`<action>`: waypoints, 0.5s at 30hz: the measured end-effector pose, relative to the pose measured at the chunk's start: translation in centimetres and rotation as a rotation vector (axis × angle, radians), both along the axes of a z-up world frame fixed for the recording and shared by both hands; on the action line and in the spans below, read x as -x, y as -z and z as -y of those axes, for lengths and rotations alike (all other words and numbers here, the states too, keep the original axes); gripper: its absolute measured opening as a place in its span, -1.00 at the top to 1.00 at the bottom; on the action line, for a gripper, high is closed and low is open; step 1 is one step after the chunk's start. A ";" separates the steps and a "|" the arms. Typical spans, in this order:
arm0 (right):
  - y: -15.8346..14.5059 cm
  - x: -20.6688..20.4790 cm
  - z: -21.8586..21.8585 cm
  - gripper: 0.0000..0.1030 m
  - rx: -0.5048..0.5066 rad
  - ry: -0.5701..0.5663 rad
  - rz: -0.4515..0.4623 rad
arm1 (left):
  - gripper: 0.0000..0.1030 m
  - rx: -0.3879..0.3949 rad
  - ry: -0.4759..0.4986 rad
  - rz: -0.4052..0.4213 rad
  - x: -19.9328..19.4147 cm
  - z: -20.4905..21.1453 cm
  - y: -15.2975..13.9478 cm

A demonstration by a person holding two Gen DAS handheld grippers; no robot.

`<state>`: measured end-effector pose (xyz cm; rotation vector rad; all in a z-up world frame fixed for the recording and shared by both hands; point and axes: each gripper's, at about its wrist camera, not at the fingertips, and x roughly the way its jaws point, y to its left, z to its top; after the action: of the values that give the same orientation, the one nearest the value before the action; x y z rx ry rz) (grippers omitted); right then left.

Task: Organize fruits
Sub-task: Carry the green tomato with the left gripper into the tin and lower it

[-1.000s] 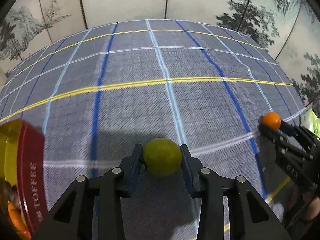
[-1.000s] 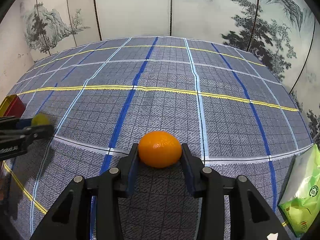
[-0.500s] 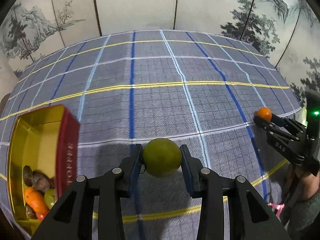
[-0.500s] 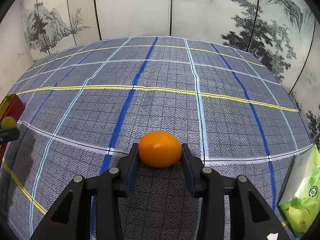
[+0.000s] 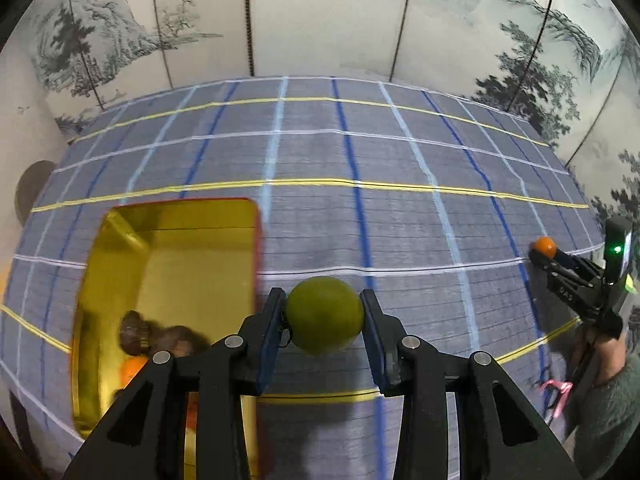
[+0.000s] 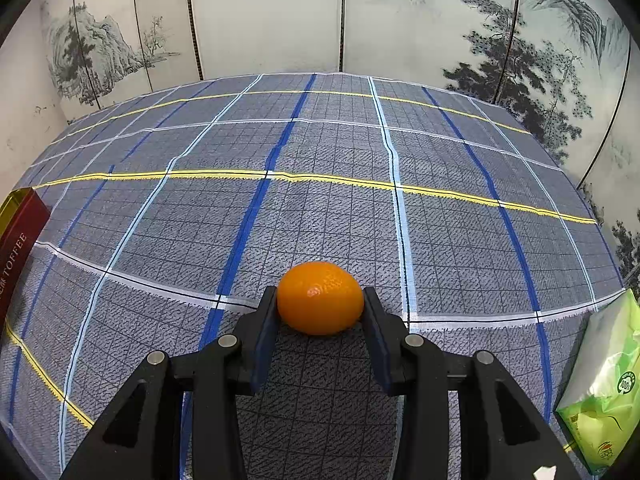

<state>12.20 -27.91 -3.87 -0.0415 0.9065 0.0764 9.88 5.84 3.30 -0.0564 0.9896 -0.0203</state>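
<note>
Green fruit [image 5: 325, 314] gripper-clamped beside tin [image 5: 120, 240]; orange [image 6: 320, 298] likewise clamped.

Home-like room: plaid tablecloth [image 6: 320, 200] before ink-painted folding screen [image 6: 272, 16].

The left gripper [image 5: 324, 316] was black with dark blue pads, and the fruit [image 5: 325, 314] in it was olive green; the right gripper [image 6: 320, 312] was black too, its fruit [image 6: 320, 298] bright glossy orange. The tin [image 5: 172, 264] was golden yellow inside and dark red outside with pale lettering. The tablecloth [image 6: 320, 200] was grey-blue, checked with blue, white and yellow lines; the packet [image 6: 604, 392] was light green.
</note>
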 end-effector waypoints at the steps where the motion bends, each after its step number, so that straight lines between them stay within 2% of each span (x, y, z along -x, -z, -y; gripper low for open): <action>1: 0.0 0.0 0.0 0.25 0.000 0.000 0.000 | 0.25 -0.004 -0.005 -0.002 0.1 -0.7 -0.1; 8: 0.0 0.0 0.0 0.25 0.000 0.000 0.000 | 0.25 -0.035 -0.069 -0.012 0.8 -5.4 -0.4; 12: 0.0 0.0 0.0 0.25 0.000 0.000 0.000 | 0.25 -0.014 -0.124 -0.041 0.9 -8.3 0.0; 15: 0.0 0.0 0.0 0.25 0.001 0.001 0.000 | 0.25 -0.035 -0.159 -0.059 1.0 -10.1 0.5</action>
<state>12.20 -27.89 -3.87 -0.0420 0.9067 0.0756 8.88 15.91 2.76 -0.1039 1.0420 0.1455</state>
